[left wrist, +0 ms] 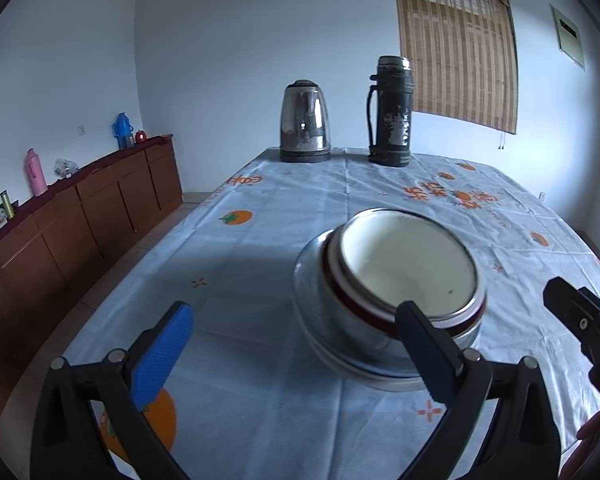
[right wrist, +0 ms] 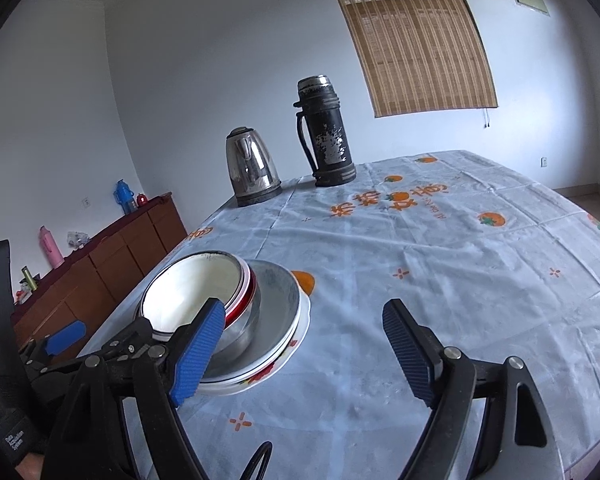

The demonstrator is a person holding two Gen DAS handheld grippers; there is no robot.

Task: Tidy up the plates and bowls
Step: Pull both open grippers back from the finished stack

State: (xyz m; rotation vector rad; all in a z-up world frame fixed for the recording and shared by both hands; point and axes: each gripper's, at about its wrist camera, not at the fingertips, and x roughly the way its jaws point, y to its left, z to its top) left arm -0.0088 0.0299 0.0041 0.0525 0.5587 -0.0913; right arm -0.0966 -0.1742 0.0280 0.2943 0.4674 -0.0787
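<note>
A stack of dishes stands on the table: nested bowls (left wrist: 408, 268), the top one white inside with a red band below its rim, sit on stacked plates (left wrist: 324, 344). The stack also shows in the right wrist view, bowls (right wrist: 196, 292) on plates (right wrist: 280, 320), the lowest plate with a flower pattern. My left gripper (left wrist: 296, 344) is open and empty, just before the stack, its right finger in front of the bowls. My right gripper (right wrist: 304, 344) is open and empty, to the right of the stack. The left gripper also appears in the right wrist view (right wrist: 112, 340).
A steel kettle (left wrist: 305, 122) and a dark thermos (left wrist: 391, 112) stand at the table's far end. The tablecloth (right wrist: 440, 264) is pale blue with orange prints. A wooden sideboard (left wrist: 80, 216) with bottles runs along the left wall.
</note>
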